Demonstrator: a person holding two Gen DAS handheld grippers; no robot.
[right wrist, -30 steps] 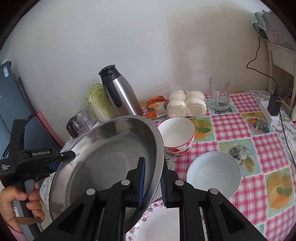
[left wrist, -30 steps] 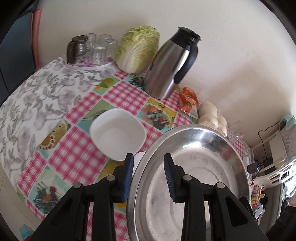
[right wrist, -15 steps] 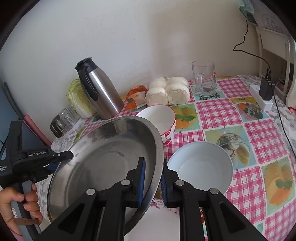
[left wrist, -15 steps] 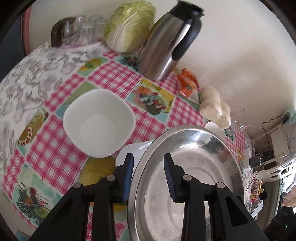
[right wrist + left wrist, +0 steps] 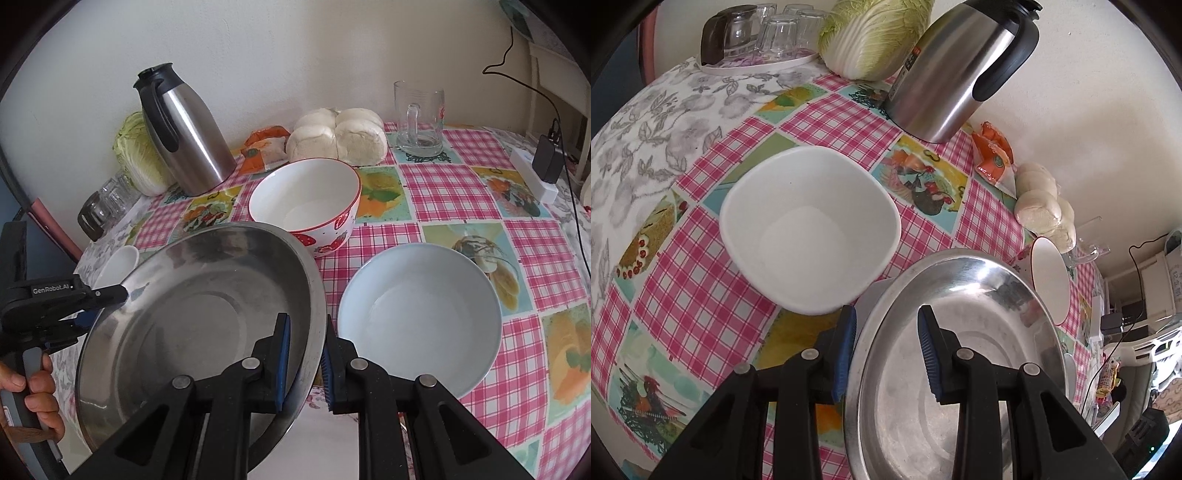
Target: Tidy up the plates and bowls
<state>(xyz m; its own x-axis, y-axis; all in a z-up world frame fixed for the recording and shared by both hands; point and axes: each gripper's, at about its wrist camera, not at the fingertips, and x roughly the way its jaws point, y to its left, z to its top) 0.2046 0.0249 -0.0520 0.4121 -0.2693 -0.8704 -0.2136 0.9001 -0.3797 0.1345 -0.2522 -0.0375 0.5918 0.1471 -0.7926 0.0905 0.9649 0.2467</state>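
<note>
obstacles: square bowl (image 5: 809, 236), strawberry bowl (image 5: 306, 205) | free: checked cloth (image 5: 461, 192)

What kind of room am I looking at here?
Most likely a home dining or kitchen table: a pink checked tablecloth with food pictures, a steel thermos jug, a head of napa cabbage and a bag of white steamed buns set against a plain wall.

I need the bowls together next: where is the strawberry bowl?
In the right wrist view the strawberry bowl stands mid-table, just behind the steel plate, with the thermos to its left and the buns behind it.
</note>
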